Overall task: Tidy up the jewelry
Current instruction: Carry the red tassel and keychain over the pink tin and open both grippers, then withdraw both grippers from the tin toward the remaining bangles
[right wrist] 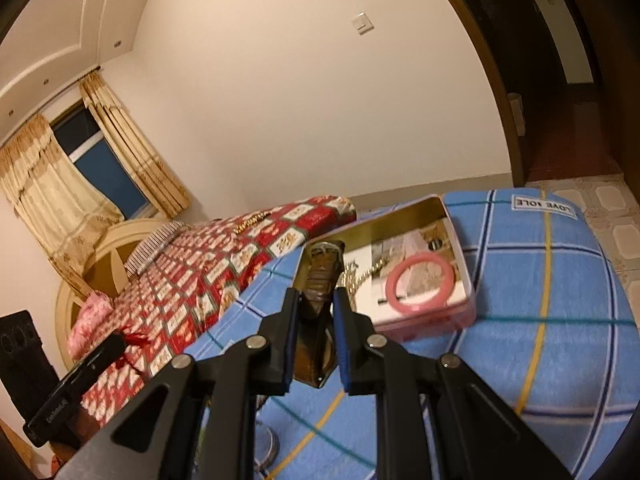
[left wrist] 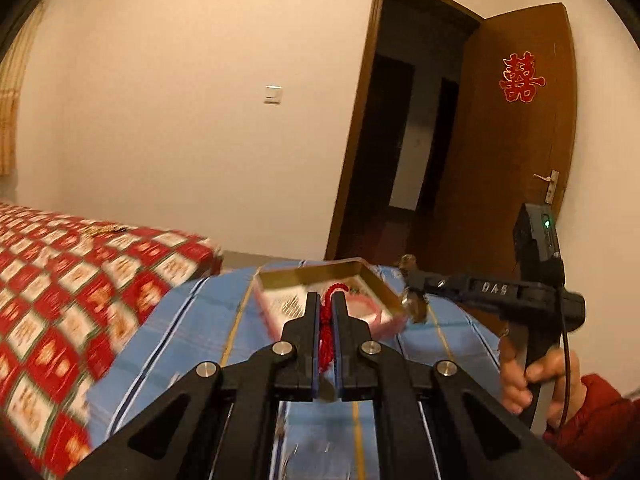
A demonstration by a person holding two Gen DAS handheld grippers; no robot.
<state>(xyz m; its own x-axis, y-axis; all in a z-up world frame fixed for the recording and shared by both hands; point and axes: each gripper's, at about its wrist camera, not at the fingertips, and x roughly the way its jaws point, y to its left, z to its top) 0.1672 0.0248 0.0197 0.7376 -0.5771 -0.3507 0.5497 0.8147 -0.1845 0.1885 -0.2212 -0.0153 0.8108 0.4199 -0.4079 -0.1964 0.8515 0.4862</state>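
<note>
My left gripper (left wrist: 326, 298) is shut on a red braided cord (left wrist: 327, 330) and holds it in front of the open tin box (left wrist: 376, 276) on the blue plaid bed cover. My right gripper (right wrist: 316, 296) is shut on a brown leather watch strap (right wrist: 320, 280), whose far end hangs over the tin's (right wrist: 460, 240) left corner. It shows in the left wrist view (left wrist: 412, 292) at the tin's right edge. Inside the tin lie a pink bangle (right wrist: 418, 282) and a gold chain (right wrist: 360, 276). The left gripper (right wrist: 116, 344) with the red cord sits at the left in the right wrist view.
A red patterned quilt (left wrist: 80, 292) covers the bed left of the blue cover (right wrist: 540, 300). A gold chain (right wrist: 252, 220) lies on the quilt farther back. An open brown door (left wrist: 516, 140) stands beyond the bed's end. Curtains (right wrist: 52, 184) and a headboard are far left.
</note>
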